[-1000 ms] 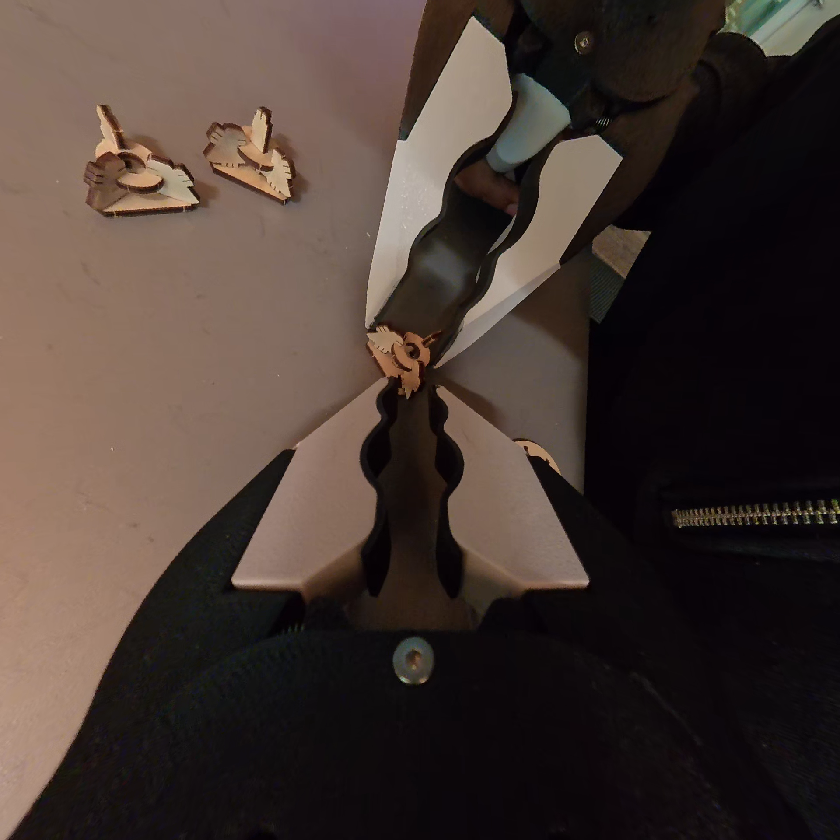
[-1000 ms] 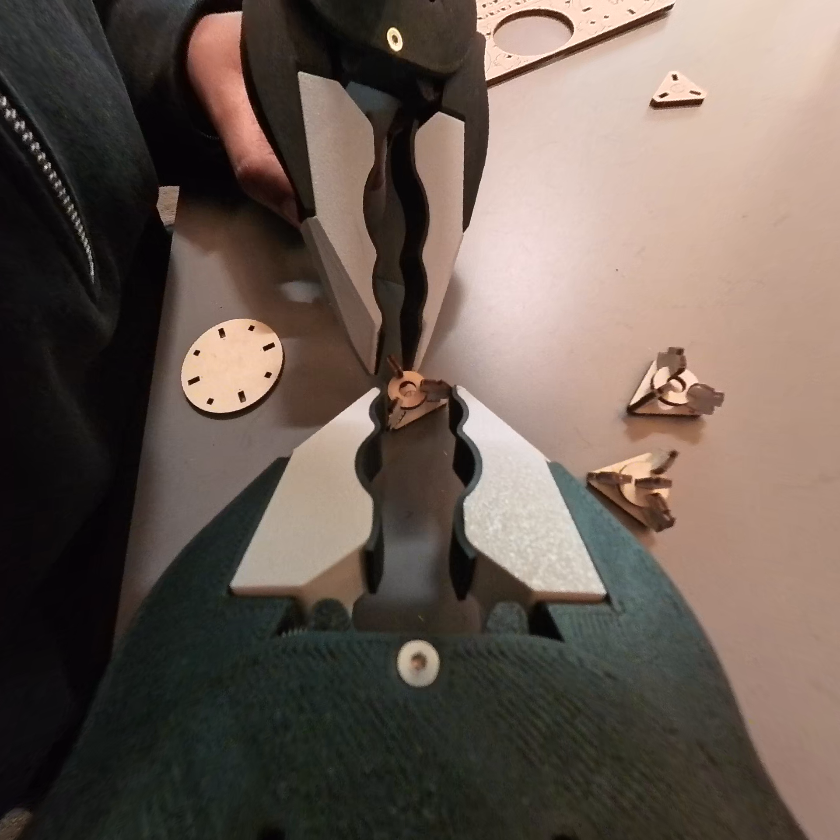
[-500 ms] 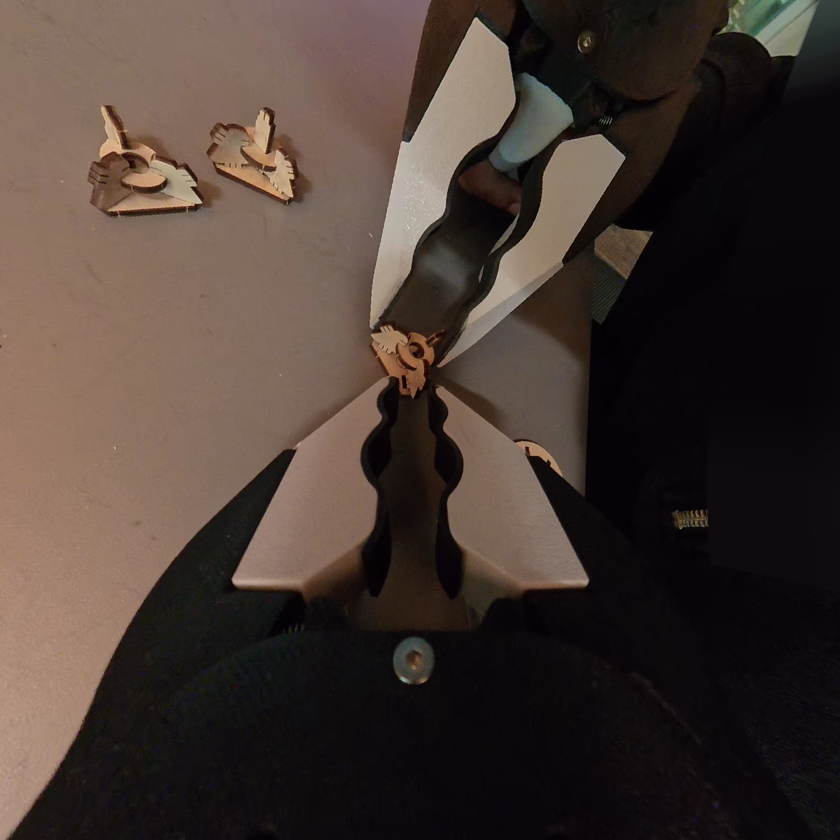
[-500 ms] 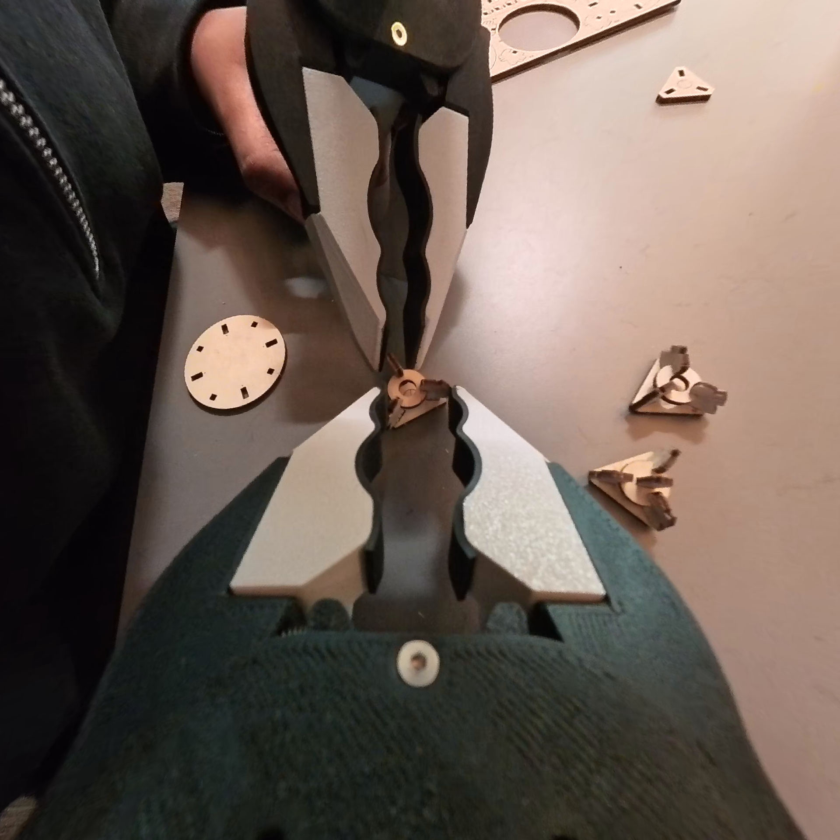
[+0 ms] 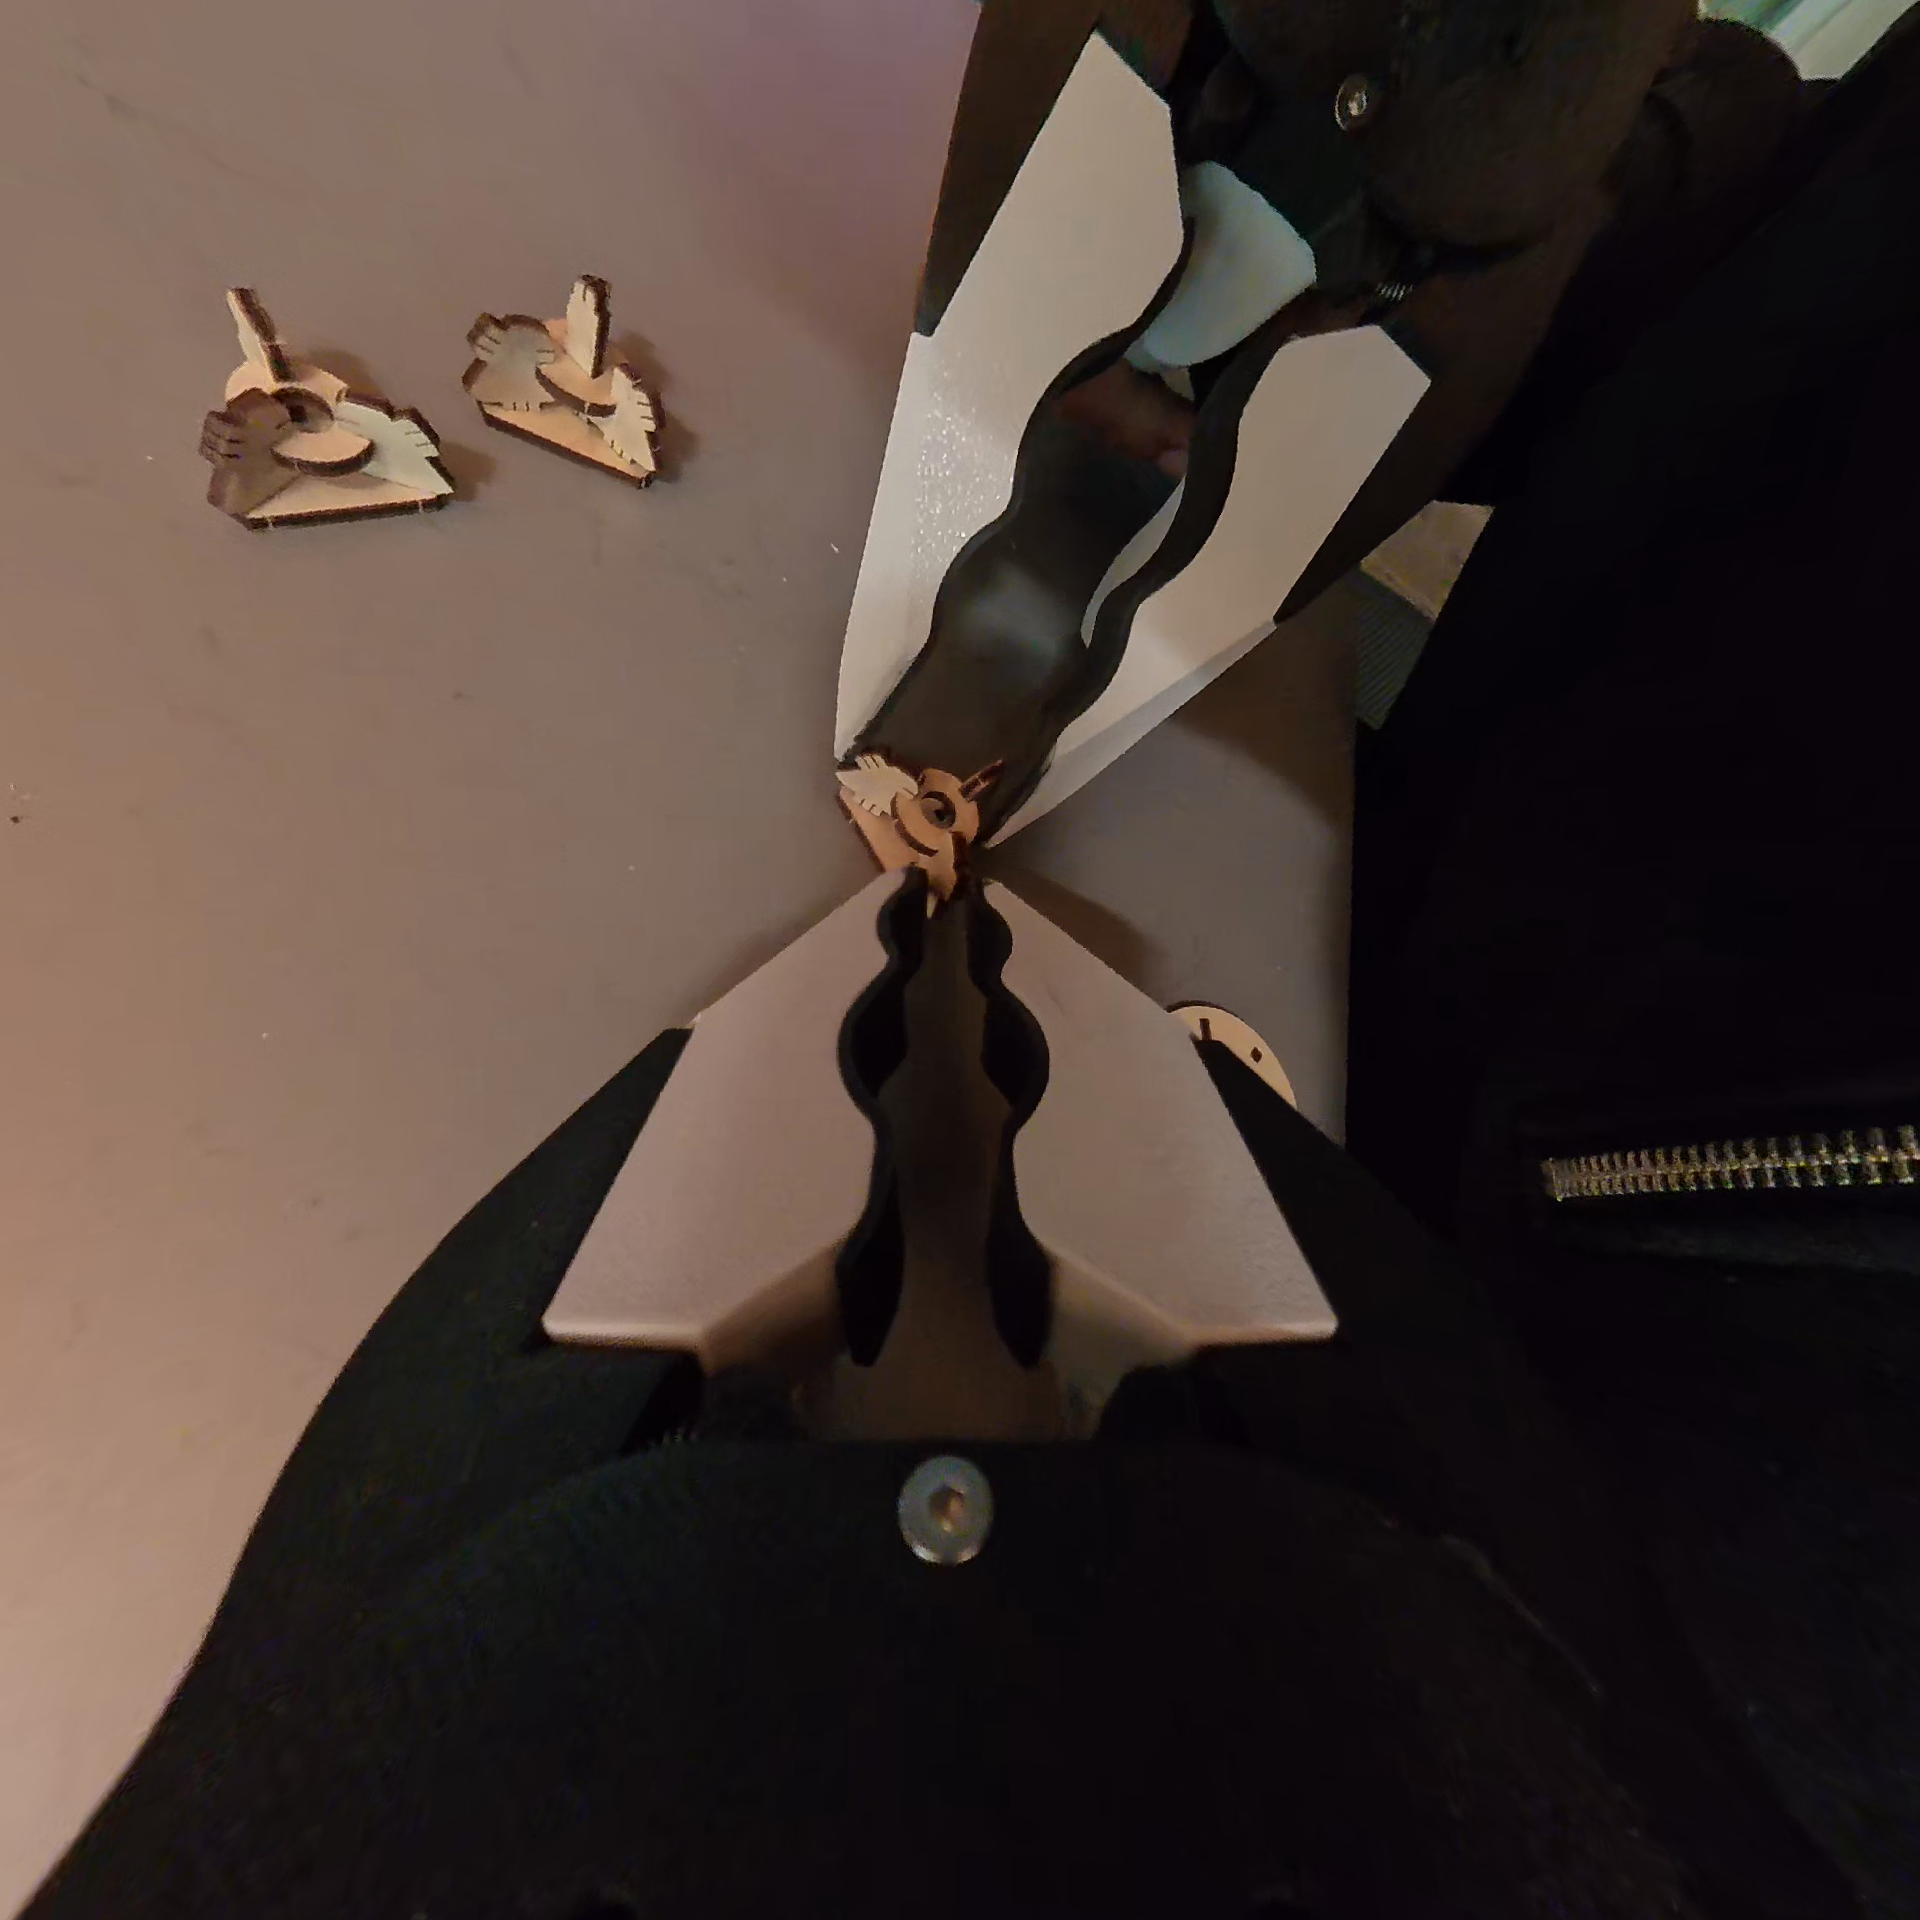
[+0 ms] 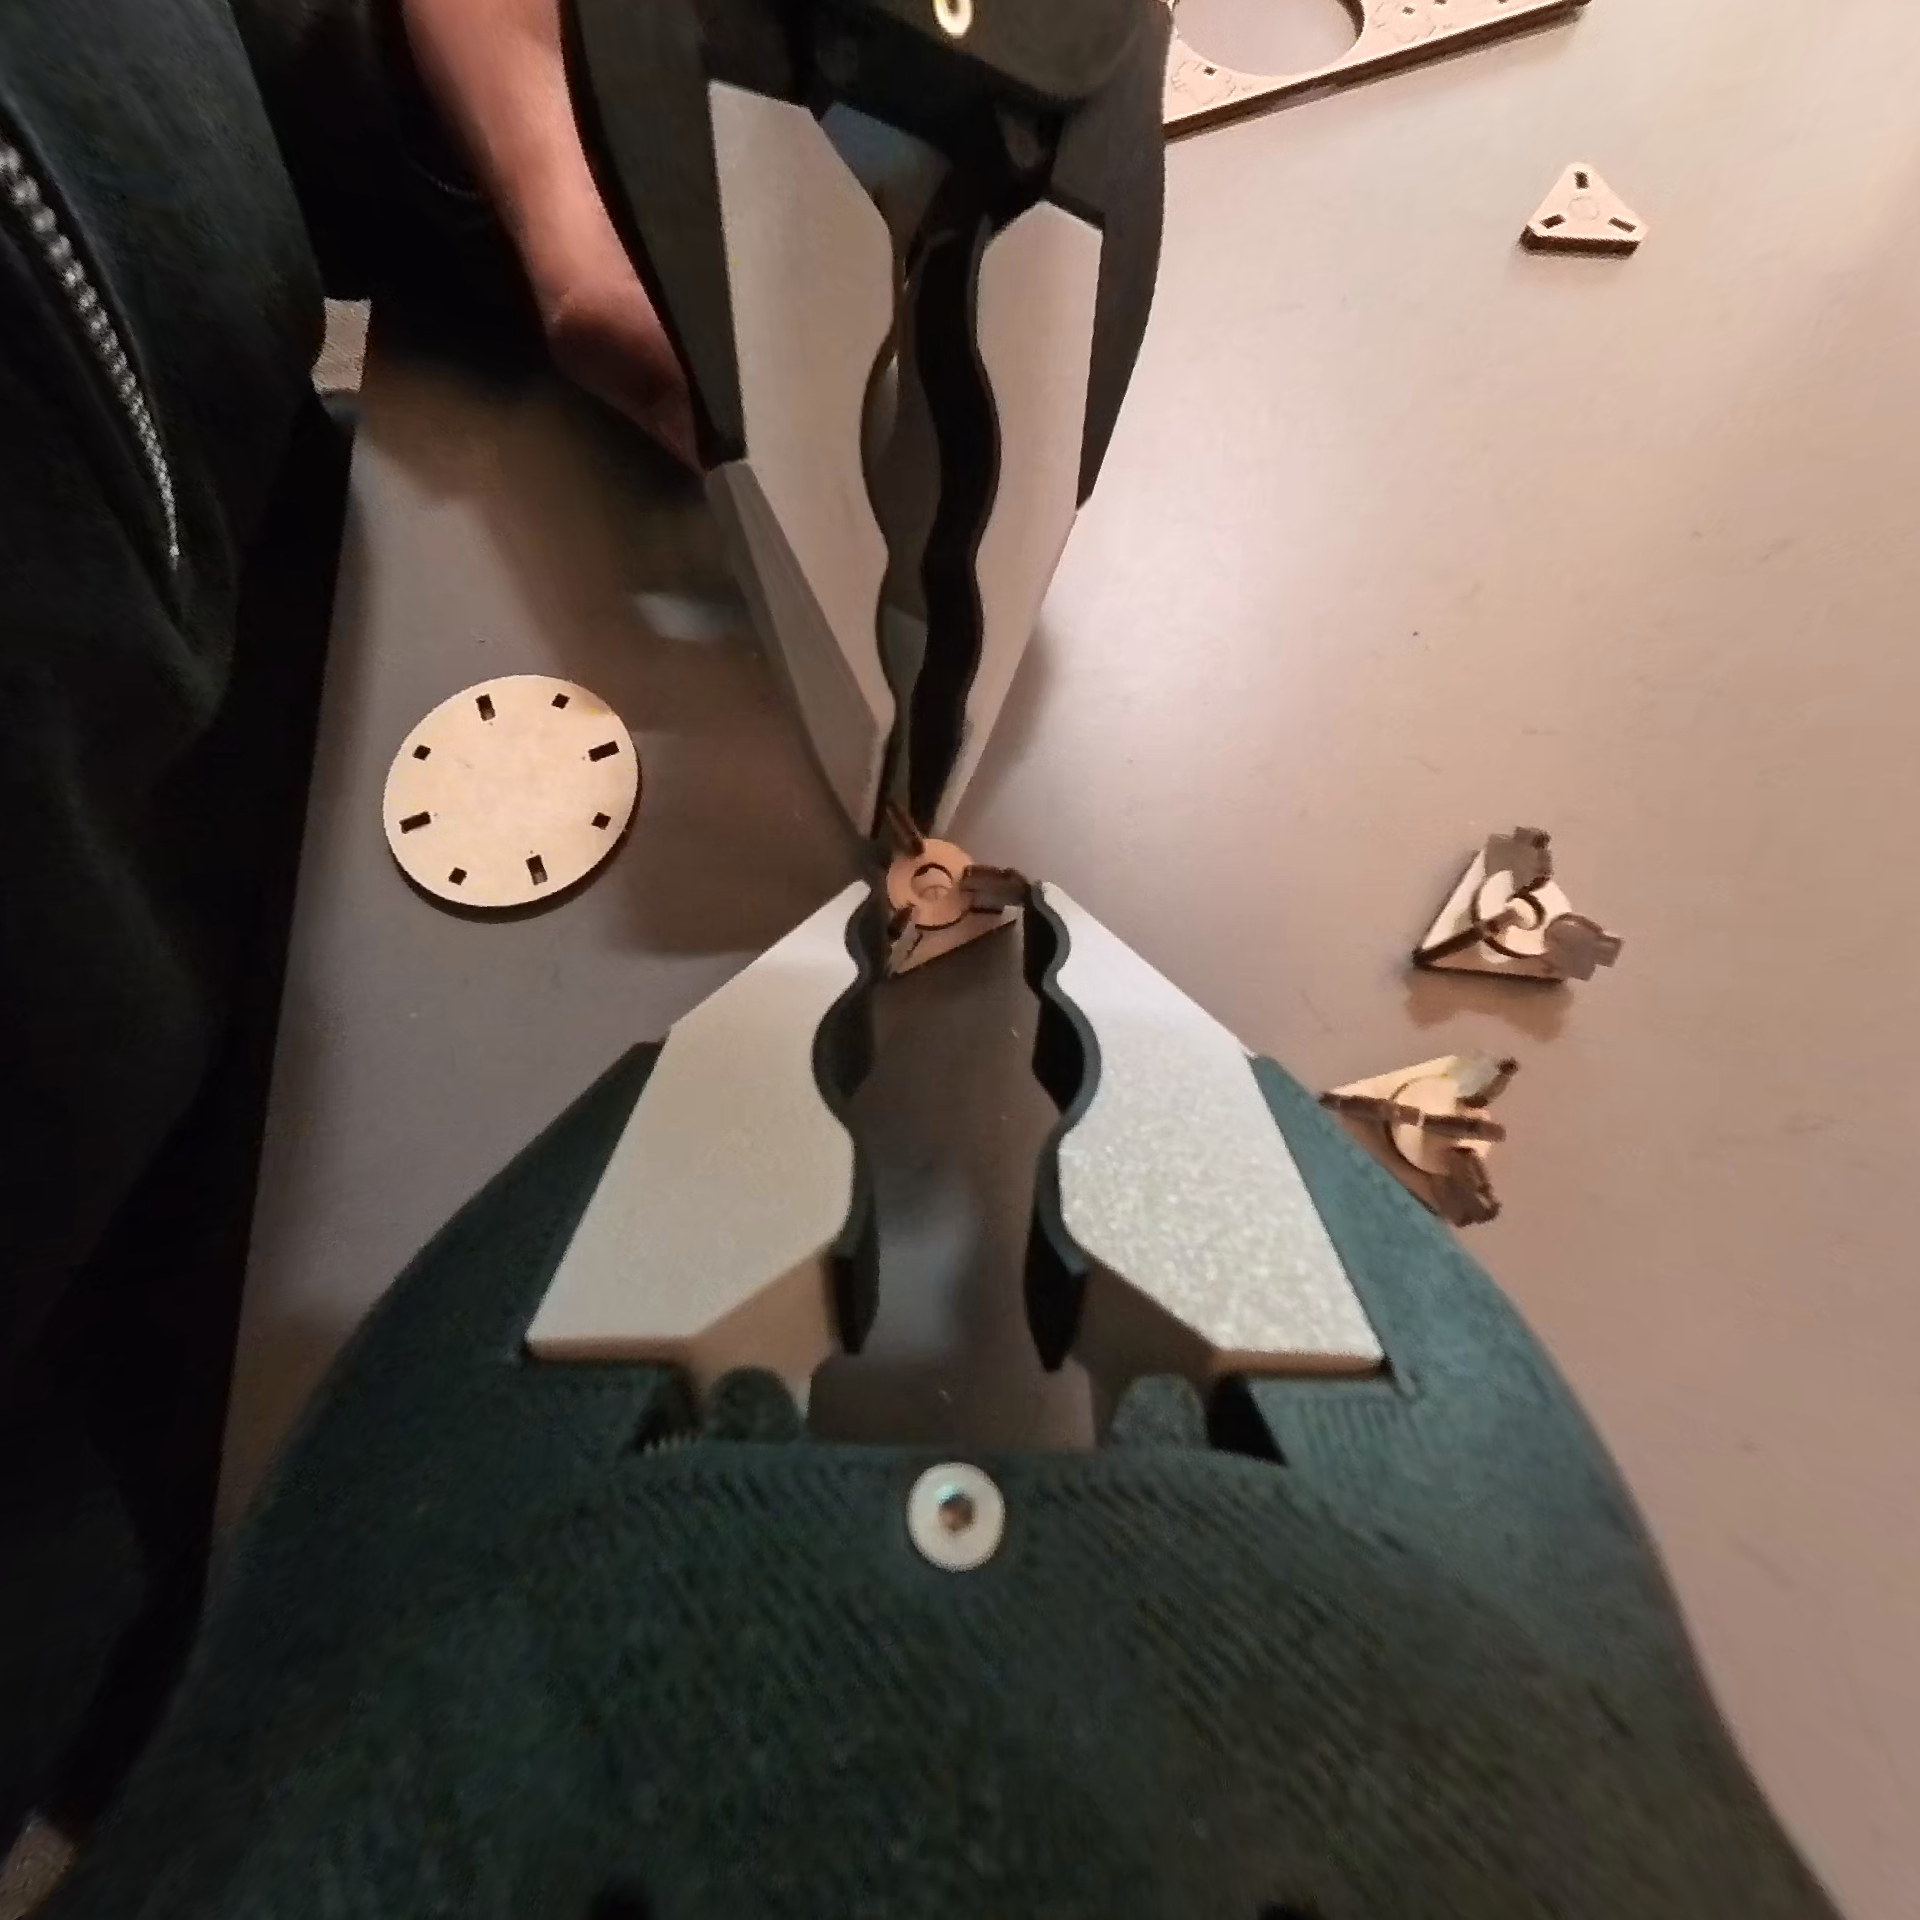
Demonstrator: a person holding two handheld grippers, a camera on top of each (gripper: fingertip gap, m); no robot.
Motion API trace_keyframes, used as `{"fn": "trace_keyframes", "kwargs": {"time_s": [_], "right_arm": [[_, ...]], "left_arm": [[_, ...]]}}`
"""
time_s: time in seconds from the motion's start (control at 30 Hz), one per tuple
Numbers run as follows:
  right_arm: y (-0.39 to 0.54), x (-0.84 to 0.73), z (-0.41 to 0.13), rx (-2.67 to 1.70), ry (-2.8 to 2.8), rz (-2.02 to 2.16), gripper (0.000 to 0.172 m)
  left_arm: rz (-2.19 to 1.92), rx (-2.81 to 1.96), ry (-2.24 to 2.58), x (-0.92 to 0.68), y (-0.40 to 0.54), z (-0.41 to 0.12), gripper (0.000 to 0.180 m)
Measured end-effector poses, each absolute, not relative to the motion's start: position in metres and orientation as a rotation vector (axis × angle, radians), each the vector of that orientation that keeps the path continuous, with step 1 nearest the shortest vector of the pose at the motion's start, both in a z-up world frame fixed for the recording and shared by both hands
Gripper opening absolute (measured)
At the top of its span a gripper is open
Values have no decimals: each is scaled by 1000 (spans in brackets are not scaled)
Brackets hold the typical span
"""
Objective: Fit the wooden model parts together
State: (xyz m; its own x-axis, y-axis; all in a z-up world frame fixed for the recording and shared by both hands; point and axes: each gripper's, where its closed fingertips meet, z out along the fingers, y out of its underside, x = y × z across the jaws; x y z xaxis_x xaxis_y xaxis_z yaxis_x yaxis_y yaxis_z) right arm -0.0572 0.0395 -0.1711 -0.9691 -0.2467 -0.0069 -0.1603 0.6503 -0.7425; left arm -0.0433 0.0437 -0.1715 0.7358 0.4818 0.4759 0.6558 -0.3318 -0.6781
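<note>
Wood piece (image 6: 940,902) sits between both grippers' tips. Right gripper (image 6: 951,920): jaws part-open, clamped on its triangular base. Left gripper (image 5: 940,896): jaws nearly shut, pinching 1 small tab.

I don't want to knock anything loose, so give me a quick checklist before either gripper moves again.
1. Right gripper fingers pressed on both sides of the small triangular wooden assembly: ok.
2. Left gripper fingers closed on one upright fin of that assembly: ok.
3. Fin fully seated in its slot: cannot tell.
4. Assembly lifted off the table: cannot tell.
5. Two other assemblies apart from both pairs of fingers: ok.
6. Slotted disc flat on the table, untouched: ok.
</note>
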Motion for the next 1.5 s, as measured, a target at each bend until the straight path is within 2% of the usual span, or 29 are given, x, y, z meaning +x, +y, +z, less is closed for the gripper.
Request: {"fn": "trace_keyframes", "kwargs": {"time_s": [0.9,1.5], "right_arm": [[42,-58,-172,-256,2915,-1123,24],[45,-56,-172,-203,2830,-1063,24]], "left_arm": [[-188,-2018,-847,-44,44,-172,5],[-164,-2033,-827,-42,47,-172,4]]}}
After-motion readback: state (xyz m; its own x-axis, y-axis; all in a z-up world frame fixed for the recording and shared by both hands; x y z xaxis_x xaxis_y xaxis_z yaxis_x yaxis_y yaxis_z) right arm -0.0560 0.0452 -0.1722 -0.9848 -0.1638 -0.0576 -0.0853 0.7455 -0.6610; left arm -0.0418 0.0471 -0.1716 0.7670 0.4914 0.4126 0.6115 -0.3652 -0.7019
